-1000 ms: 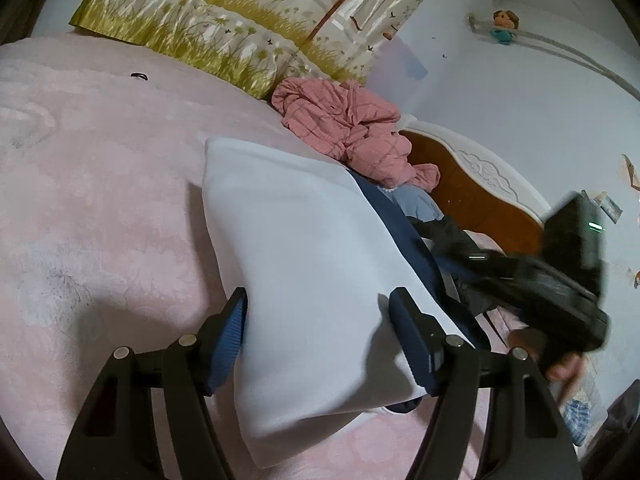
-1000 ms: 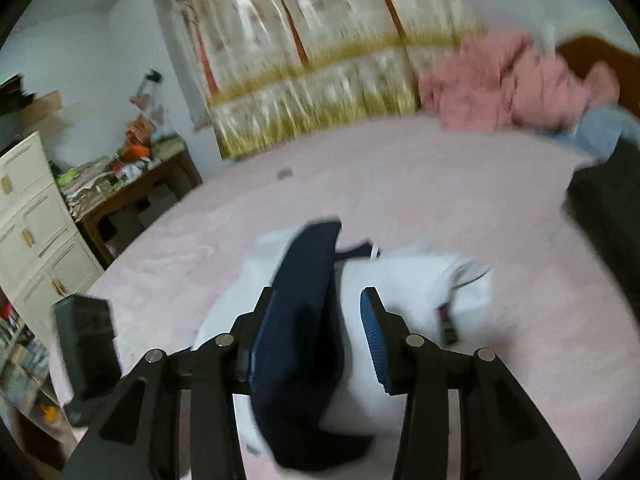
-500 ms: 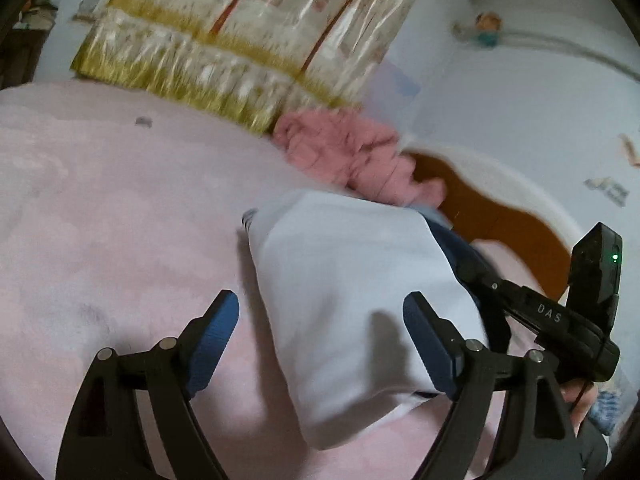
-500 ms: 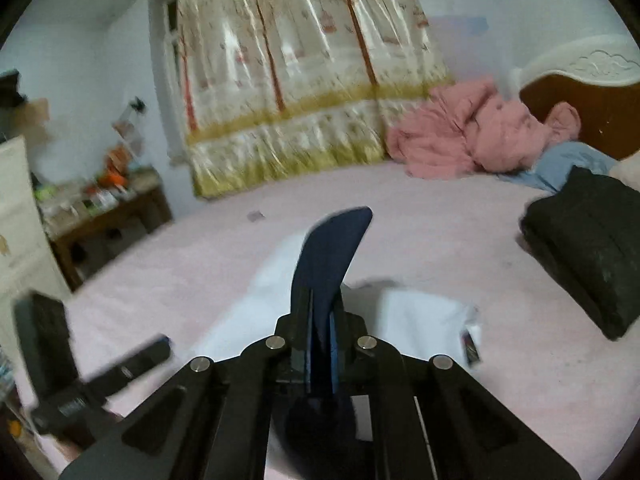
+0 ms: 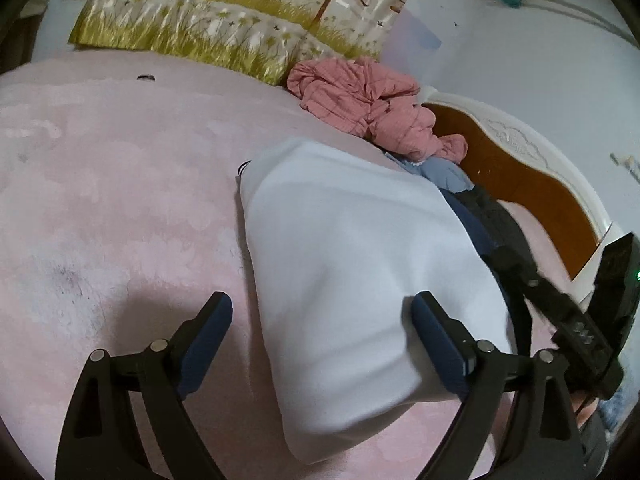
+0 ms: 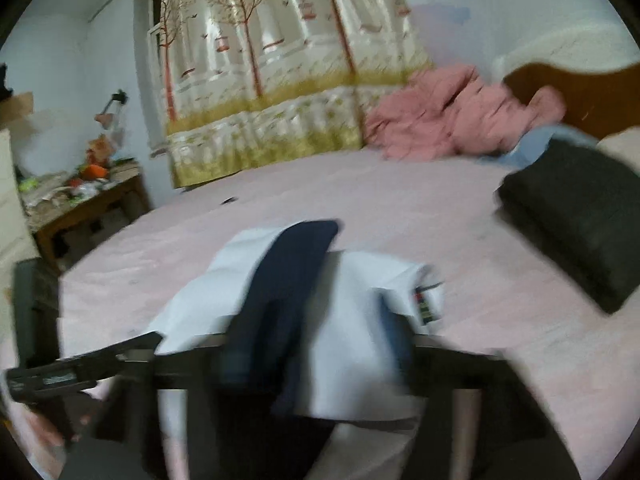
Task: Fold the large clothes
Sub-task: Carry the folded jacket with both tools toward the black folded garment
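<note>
- The white garment (image 5: 352, 280), folded into a thick bundle with a navy panel (image 6: 288, 304) along one side, lies on the pink bed (image 5: 112, 208), nearer the foot edge than the headboard (image 5: 532, 184)
- The left gripper (image 5: 322, 312) has its jaws spread wide and opening; the bundle sits between them, the left pad clear of the cloth, the right pad at or just off its edge
- The right gripper (image 6: 320, 344) is badly smeared in its own view; its jaws look wide and opening, with cloth between them, though I cannot say whether a pad touches
- Risk: with both sets of jaws letting go, the springy top layer may lift and the fold creep open
- Risk: a pad may drag the edge on pulling back, skewing the bundle towards the folded dark garment (image 6: 576, 216) or the pink heap (image 5: 360, 100) at the head corner
</note>
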Demonstrator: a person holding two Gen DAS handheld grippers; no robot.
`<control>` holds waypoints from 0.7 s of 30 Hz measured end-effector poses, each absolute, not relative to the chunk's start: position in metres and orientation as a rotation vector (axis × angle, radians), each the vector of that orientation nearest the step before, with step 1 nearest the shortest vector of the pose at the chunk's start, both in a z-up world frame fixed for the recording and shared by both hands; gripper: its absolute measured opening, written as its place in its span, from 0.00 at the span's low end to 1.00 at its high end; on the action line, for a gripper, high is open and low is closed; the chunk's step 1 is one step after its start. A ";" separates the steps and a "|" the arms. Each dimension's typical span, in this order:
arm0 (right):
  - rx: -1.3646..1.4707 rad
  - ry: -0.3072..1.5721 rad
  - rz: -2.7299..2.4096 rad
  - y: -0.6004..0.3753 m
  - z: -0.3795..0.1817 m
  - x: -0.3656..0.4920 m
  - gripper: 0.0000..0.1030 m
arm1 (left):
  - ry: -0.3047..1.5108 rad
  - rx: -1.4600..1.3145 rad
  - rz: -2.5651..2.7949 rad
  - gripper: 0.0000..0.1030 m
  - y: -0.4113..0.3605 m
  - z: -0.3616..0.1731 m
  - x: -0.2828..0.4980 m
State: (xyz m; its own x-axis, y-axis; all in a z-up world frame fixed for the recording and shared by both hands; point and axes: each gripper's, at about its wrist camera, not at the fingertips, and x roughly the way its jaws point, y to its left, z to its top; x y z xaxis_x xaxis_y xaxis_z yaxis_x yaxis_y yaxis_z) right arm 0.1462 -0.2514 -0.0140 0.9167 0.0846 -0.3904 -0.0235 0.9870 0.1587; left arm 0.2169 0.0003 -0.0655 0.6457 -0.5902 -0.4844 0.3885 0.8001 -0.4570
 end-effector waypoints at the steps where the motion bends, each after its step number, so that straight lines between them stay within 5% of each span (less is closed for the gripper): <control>1: 0.167 0.397 0.041 -0.254 -0.015 0.145 0.88 | 0.655 -0.317 -0.565 0.88 -0.001 -0.064 0.215; 6: 0.402 0.446 0.062 -0.282 -0.024 0.146 0.88 | 0.630 -0.285 -0.545 0.88 -0.006 -0.062 0.209; 9: 0.523 0.404 0.085 -0.299 -0.027 0.137 1.00 | 0.611 -0.257 -0.527 0.88 -0.009 -0.060 0.206; 16: 0.342 0.525 0.085 -0.271 -0.034 0.151 1.00 | 0.594 -0.237 -0.518 0.88 -0.012 -0.059 0.205; 21: 0.485 0.631 0.159 -0.286 -0.051 0.167 1.00 | 0.613 -0.278 -0.566 0.94 -0.010 -0.060 0.210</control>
State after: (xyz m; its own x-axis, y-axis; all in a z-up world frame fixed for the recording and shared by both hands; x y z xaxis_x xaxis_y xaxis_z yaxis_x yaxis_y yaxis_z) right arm 0.1675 -0.2861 -0.0515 0.7996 0.2867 -0.5276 0.0027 0.8769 0.4807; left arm 0.2102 -0.0098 -0.0598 0.6740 -0.5757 -0.4628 0.4160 0.8136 -0.4062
